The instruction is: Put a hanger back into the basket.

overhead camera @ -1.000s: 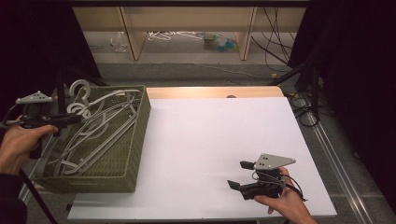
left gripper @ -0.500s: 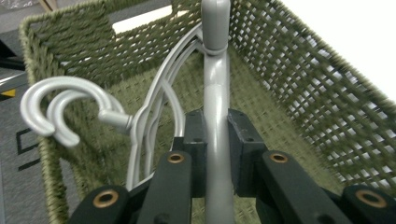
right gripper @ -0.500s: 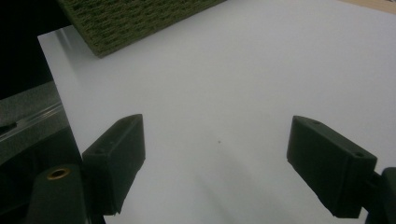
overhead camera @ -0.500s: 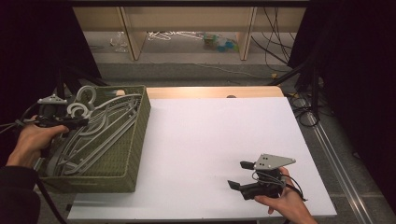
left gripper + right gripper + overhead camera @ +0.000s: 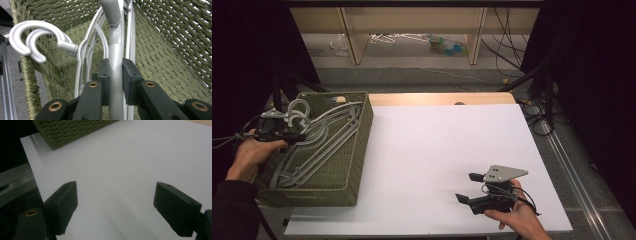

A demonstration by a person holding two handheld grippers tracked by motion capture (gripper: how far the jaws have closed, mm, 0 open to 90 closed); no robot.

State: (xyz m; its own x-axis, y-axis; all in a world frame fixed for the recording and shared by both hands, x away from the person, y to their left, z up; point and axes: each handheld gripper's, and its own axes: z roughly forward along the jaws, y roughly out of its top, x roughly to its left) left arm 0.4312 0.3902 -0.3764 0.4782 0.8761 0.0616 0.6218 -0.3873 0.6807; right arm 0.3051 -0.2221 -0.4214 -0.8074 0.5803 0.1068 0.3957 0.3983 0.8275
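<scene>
A green woven basket [image 5: 357,150] stands at the table's left and holds several grey plastic hangers [image 5: 319,145]. My left gripper [image 5: 294,136] reaches into the basket near its left rim. In the left gripper view its two black pads press on the grey bar of one hanger [image 5: 116,50], so my left gripper [image 5: 116,75] is shut on that hanger. Two white hooks [image 5: 35,42] curl beside it against the basket wall [image 5: 175,45]. My right gripper [image 5: 468,188] rests low over the white table near the front right, jaws wide open. Between the fingers of my right gripper [image 5: 116,197] lies bare table.
The white tabletop [image 5: 447,145] spreads between the basket and my right hand. A wooden strip [image 5: 437,98] runs along the far edge. Beyond it are shelf legs, cables and loose items on the floor [image 5: 412,40]. A basket corner [image 5: 72,130] shows in the right gripper view.
My left hand has come down and rightward from the basket's left rim into the basket among the hangers. The right hand has stayed put.
</scene>
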